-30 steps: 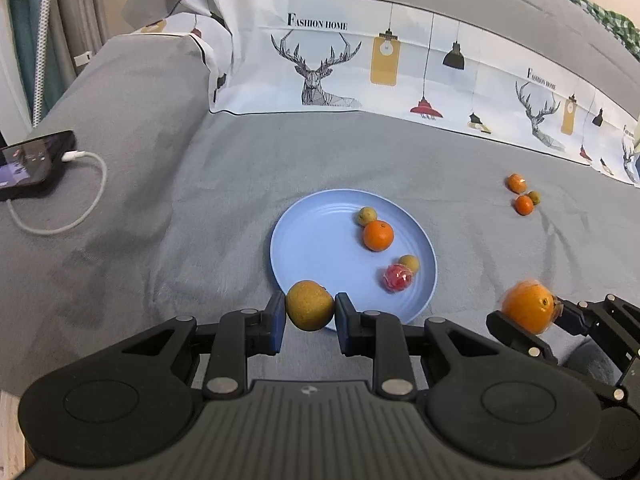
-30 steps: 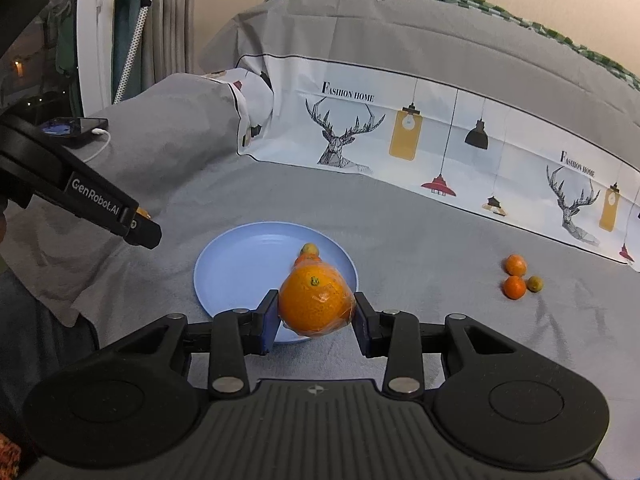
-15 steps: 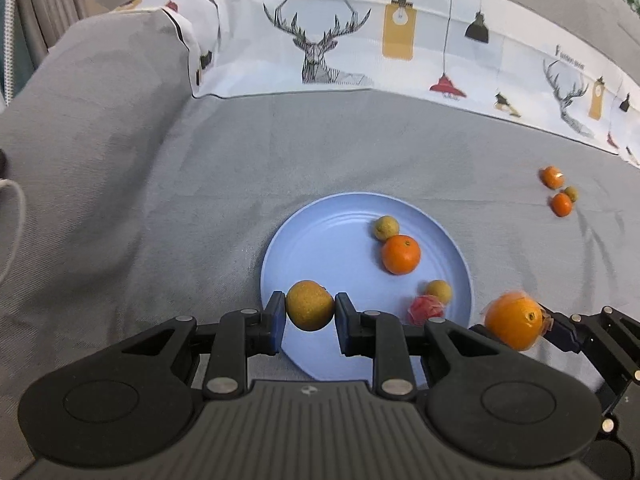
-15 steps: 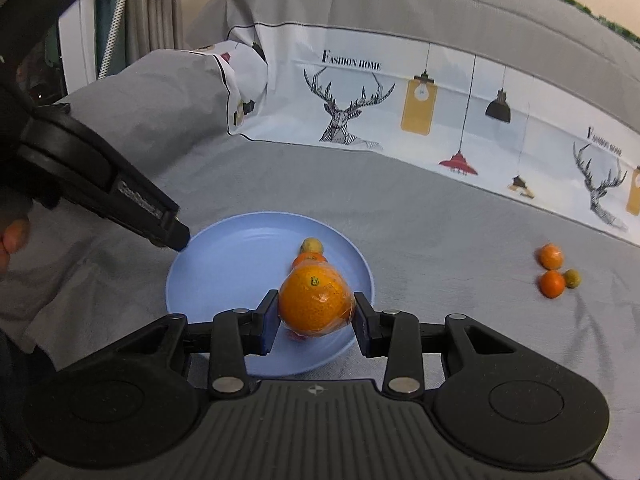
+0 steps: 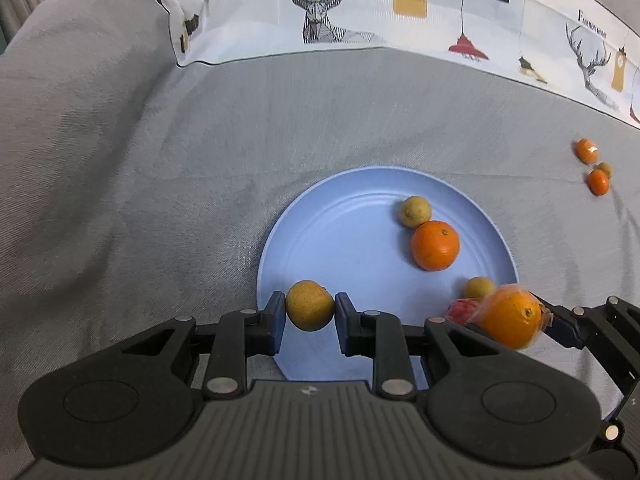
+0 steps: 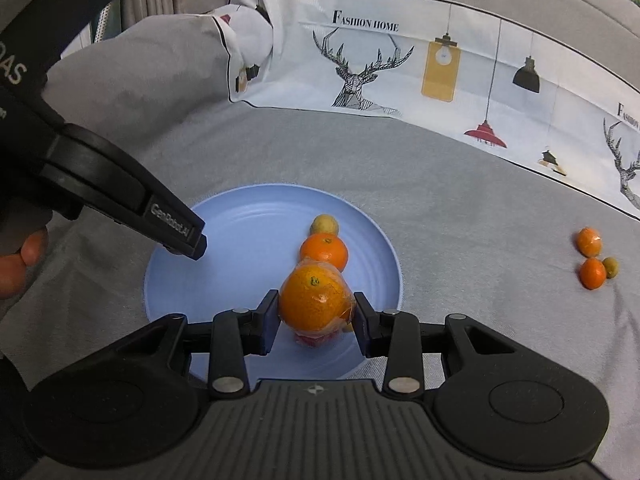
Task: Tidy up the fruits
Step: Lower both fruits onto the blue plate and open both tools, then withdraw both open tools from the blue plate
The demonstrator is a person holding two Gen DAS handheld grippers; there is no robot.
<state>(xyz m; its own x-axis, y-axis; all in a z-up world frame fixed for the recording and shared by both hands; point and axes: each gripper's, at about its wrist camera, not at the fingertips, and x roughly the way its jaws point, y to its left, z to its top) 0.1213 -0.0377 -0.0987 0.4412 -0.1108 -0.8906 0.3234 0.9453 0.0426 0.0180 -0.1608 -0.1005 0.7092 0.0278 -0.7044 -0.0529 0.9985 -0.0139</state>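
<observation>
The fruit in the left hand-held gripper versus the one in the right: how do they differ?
The yellow-brown fruit in the left hand-held gripper is smaller, dull and bare; the wrapped orange in the right hand-held gripper is bigger, bright orange, in clear film. Left jaws are opening; right stay clamped. Both hang over the blue plate.

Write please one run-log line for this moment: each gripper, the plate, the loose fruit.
left gripper: jaws opening, brown fruit between | right gripper: wrapped orange held | blue plate: four fruits | cloth: three small fruits
</observation>
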